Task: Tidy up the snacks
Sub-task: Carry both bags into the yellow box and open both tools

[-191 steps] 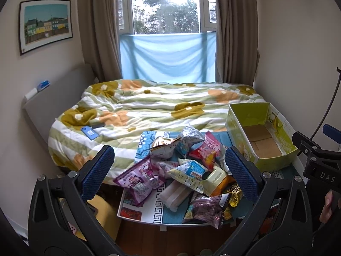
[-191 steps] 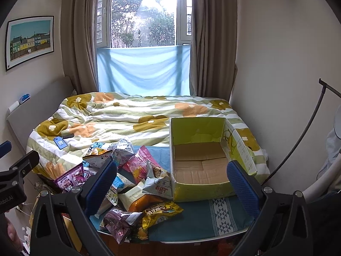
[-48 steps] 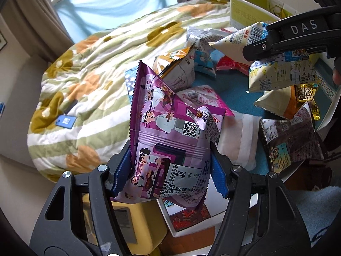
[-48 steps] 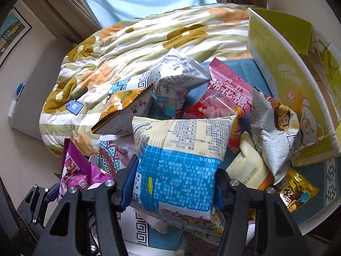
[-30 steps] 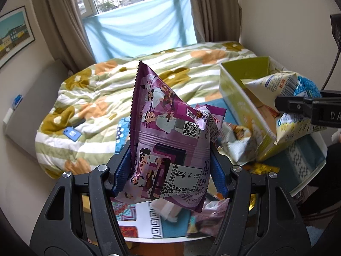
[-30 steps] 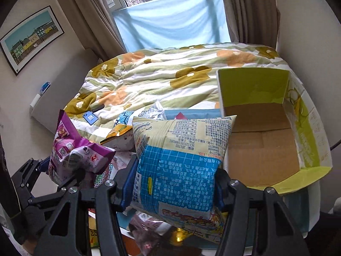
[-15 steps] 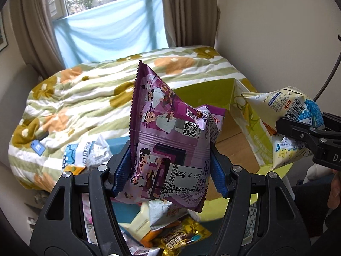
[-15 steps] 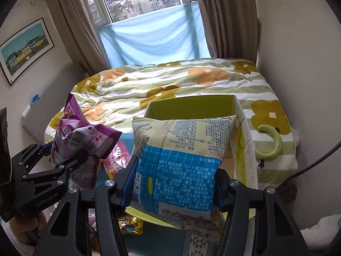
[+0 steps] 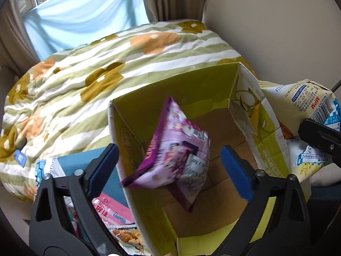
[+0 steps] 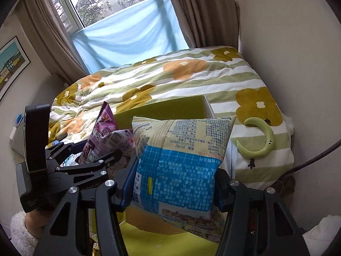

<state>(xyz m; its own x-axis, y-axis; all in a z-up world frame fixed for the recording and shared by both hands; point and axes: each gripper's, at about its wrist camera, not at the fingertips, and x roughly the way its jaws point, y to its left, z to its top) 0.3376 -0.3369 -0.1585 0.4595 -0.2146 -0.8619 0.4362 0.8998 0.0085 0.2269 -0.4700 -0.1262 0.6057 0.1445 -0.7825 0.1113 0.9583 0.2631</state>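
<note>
Left-wrist view: the left claw [image 9: 170,166] points down over an open green cardboard box [image 9: 136,140], its jaws opening wide; both blue pads [image 9: 236,172] stand clear of the purple snack bag [image 9: 177,155], which is blurred and tilted between them, above the brown floor of the box and free of either pad. At the right edge the cream-and-blue snack bag [image 9: 307,104] shows beside the box's right wall, pinched by the black finger of the right claw. Left of the box, a pink snack packet [image 9: 110,209] and another printed packet lie on a blue-covered bench [image 9: 70,162] against the bed's floral striped duvet [image 9: 106,68]. Right-wrist view: the right claw [image 10: 172,185] is clenched on the cream-and-blue snack bag, pads pressed to both of its sides, holding it upright over the near part of the box. The left claw appears at the left of this view, with a hand and a fleecy white sleeve [image 10: 21,232] below it. A green crescent-shaped plush [image 10: 260,143] lies on the duvet to the right of the box.
</note>
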